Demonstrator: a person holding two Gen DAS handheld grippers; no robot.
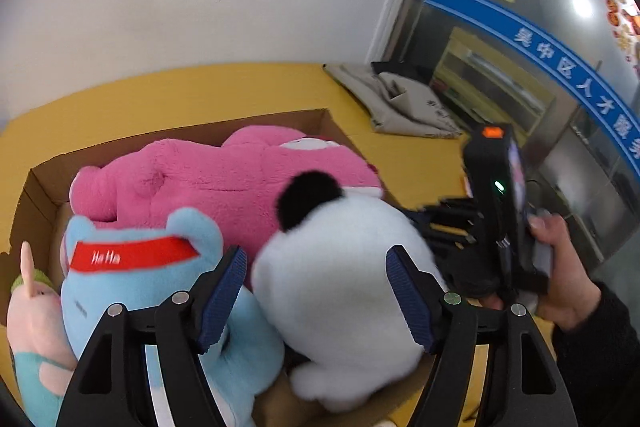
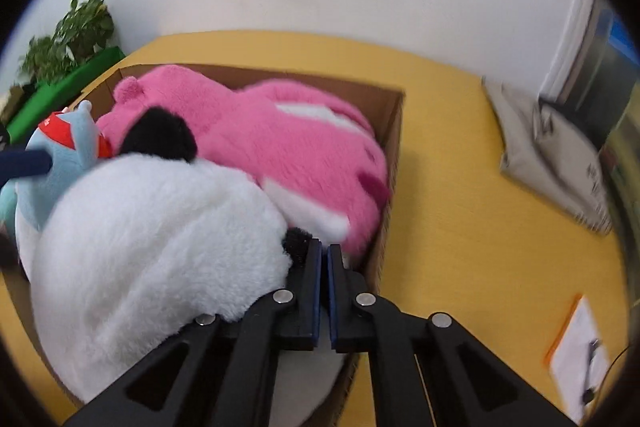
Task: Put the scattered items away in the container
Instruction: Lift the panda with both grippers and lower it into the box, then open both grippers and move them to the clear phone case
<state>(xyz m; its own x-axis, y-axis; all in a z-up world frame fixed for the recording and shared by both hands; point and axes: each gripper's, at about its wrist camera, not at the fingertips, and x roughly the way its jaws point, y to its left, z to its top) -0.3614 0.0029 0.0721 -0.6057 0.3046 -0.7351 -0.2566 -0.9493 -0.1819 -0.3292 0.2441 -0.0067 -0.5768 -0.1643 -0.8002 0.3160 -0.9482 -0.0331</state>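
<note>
Plush toys filled the open brown cardboard box (image 1: 36, 183), which stood on the yellow worktop (image 2: 460, 195): a large pink fuzzy plush bear (image 1: 224, 175) lay along the far side, a light-blue plush with a red headband (image 1: 132, 283) sat at the near left, and a round white plush panda with black ears (image 1: 340, 287) rested at the near right, partly above the rim. The left tongs (image 1: 320, 295) stood apart, straddling the white panda without a visible squeeze. The right tongs (image 2: 325, 287) were together, holding nothing, with their tips just beside the panda's black patch near the box wall. The step in hand was judged to be seating the panda. Good practice would be to press downward on the panda's crown, keeping the box wall undeformed. A pale folded cloth bag (image 2: 556, 163) lay well apart on the worktop.
</note>
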